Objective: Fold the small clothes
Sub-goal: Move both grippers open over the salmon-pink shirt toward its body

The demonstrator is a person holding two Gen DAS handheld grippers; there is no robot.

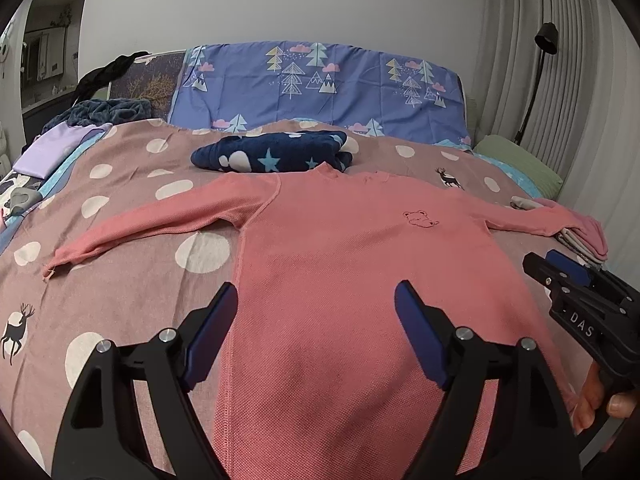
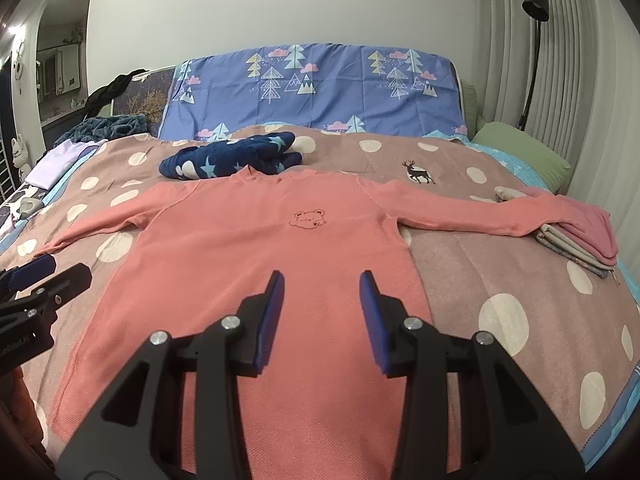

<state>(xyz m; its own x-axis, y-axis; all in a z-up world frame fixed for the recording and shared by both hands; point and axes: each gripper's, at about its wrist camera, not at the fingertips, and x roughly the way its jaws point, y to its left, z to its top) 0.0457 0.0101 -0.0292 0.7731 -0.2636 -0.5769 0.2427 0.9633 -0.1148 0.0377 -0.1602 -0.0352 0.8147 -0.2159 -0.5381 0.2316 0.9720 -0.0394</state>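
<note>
The shirt (image 2: 256,264) lies flat at mid-frame on the bed (image 2: 500,280), sleeves spread left and right. Behind its collar sits a folded blanket (image 2: 228,158). The right sleeve end rests on a stack of folded clothes (image 2: 576,240) at the right edge. A pillow (image 2: 312,88) stands along the top.

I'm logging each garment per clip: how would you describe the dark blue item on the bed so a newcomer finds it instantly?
Start at the tree-print purple headboard cover, then drop to the polka-dot bedspread in front of it. Just beyond the collar of the spread-out pink shirt lies the folded navy fleece. It alone is dark blue with pale stars and blobs, unlike the pink and beige stack at the right.
</note>
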